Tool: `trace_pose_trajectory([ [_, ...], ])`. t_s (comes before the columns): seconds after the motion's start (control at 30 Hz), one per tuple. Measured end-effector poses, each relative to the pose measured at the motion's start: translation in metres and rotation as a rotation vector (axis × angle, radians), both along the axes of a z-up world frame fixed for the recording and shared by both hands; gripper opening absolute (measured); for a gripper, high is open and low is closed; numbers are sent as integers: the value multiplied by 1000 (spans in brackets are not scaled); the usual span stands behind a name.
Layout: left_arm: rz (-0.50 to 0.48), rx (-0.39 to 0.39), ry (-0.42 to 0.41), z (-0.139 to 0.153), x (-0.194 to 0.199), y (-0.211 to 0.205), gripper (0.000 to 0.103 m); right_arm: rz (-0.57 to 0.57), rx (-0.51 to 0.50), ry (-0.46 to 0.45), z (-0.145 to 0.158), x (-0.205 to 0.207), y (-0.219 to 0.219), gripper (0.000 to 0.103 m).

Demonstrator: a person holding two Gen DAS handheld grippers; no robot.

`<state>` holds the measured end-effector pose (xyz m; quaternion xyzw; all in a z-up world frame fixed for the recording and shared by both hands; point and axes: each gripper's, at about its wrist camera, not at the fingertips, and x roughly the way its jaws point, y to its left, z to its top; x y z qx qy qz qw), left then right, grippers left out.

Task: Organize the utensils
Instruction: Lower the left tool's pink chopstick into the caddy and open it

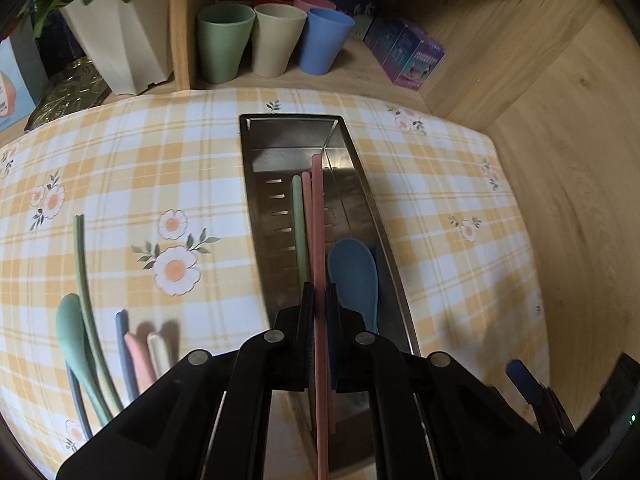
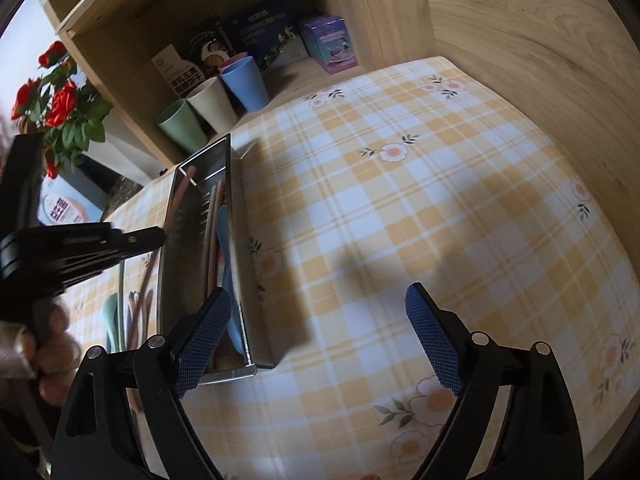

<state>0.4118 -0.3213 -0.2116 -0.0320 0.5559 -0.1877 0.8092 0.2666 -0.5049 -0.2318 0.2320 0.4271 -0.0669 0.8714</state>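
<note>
Three chopsticks (image 1: pixel 306 216), spoon (image 1: pixel 354 276) in tray (image 1: pixel 362 168)

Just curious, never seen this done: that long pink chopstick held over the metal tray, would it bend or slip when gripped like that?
The long pink chopstick looks straight beyond the left hand-held gripper, so probably stiff. It looks smooth and thin, so it might pivot or slide. Likely light; it could roll inside the steel tray.
</note>
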Motion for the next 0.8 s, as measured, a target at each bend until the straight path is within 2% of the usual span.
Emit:
trace_pose_trajectory([
  [0.3,-5,22,75,-23,9,-17,6,-25,16,-6,-2,-8,-11,86],
  [0.43,-29,9,60,-23,9,-19,9,-34,15,-3,-2,-12,-13,86],
  [0.6,-99,-20,2,-3,3,-16,11,-44,18,-4,2,-16,-10,86],
  [0.8,-181,-87,-92,33,-11,23,11,-33,17,-19,10,-21,4,86],
])
